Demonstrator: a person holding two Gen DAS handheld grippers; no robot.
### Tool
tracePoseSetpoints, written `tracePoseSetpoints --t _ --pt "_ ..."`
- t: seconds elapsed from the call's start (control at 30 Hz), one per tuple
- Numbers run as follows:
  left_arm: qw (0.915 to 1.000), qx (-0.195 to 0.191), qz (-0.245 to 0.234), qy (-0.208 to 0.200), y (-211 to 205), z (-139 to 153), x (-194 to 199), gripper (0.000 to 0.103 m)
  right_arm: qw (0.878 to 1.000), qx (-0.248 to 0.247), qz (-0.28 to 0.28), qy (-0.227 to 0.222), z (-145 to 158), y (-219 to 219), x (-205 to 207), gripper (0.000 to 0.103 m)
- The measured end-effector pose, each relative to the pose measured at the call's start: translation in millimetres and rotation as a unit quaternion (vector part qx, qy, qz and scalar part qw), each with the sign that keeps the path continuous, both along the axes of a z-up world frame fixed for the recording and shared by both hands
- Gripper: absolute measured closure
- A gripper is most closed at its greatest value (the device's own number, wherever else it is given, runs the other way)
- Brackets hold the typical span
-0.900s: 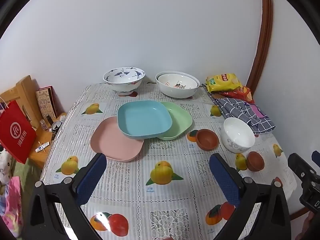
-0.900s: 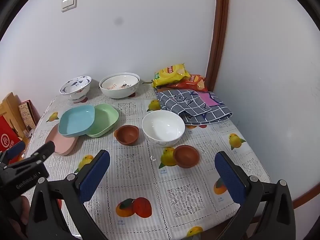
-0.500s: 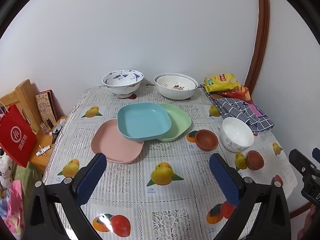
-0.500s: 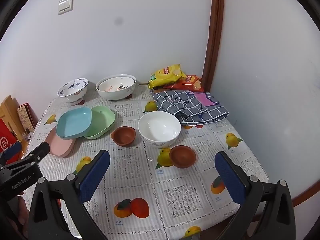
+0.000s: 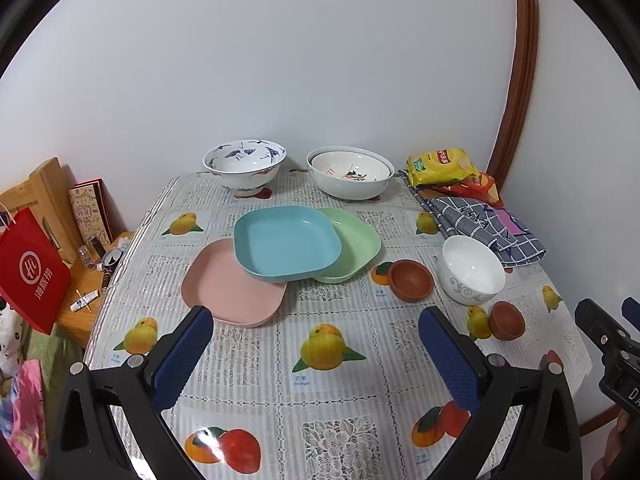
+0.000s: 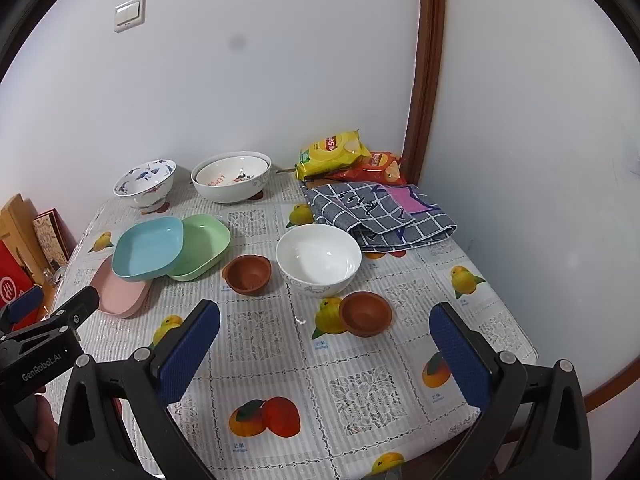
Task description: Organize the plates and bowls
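Note:
A blue plate (image 5: 286,242) lies on top of a pink plate (image 5: 224,288) and a green plate (image 5: 356,240) in the table's middle. Behind stand a blue-patterned bowl (image 5: 244,166) and a white bowl with a smaller bowl nested in it (image 5: 350,174). A plain white bowl (image 5: 472,274) and two small brown bowls (image 5: 411,280) (image 5: 507,320) sit to the right. My left gripper (image 5: 314,354) is open and empty above the near table. My right gripper (image 6: 326,346) is open and empty near the nearer brown bowl (image 6: 365,314).
A folded checked cloth (image 6: 380,216) and snack bags (image 6: 334,152) lie at the back right by the wall. A red bag (image 5: 30,272) and a wooden stand (image 5: 44,196) are left of the table. The table's front edge (image 6: 360,456) is close below.
Both grippers have drawn back and risen slightly, so the table looks a little farther away. No dish has moved.

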State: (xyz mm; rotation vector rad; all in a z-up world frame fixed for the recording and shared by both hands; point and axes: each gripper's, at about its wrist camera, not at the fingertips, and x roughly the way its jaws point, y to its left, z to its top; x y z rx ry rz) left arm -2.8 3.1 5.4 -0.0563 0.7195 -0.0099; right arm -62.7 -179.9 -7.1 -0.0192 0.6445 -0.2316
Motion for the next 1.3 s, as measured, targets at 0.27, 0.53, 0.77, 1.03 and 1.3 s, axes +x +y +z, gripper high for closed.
tracePoseSetpoints --t 0.27,0.53,0.77,1.03,1.3 --pt "1.0 0.008 -0.003 0.0 -1.6 9.1 2.2 0.0 1.0 0.002 0.002 -0.011 8.4 0.0 0.7 0.0" --pt "0.9999 0.008 -0.006 -0.01 -3.7 14.1 -3.7 0.0 1.0 0.014 -0.001 -0.015 8.5 -3.7 -5.3 0.0" --pt "0.9998 0.011 -0.006 -0.013 -4.0 14.6 -5.8 0.0 1.0 0.014 -0.004 -0.019 12.0 -3.8 -8.8 0.0" --pt "0.9999 0.009 -0.002 -0.012 0.3 13.1 -6.7 0.0 1.0 0.015 -0.003 -0.019 11.7 -2.5 -8.8 0.0" --pt "0.9999 0.008 -0.003 -0.012 -0.3 12.1 -6.8 0.0 1.0 0.018 -0.002 -0.016 8.4 -1.9 -6.4 0.0"
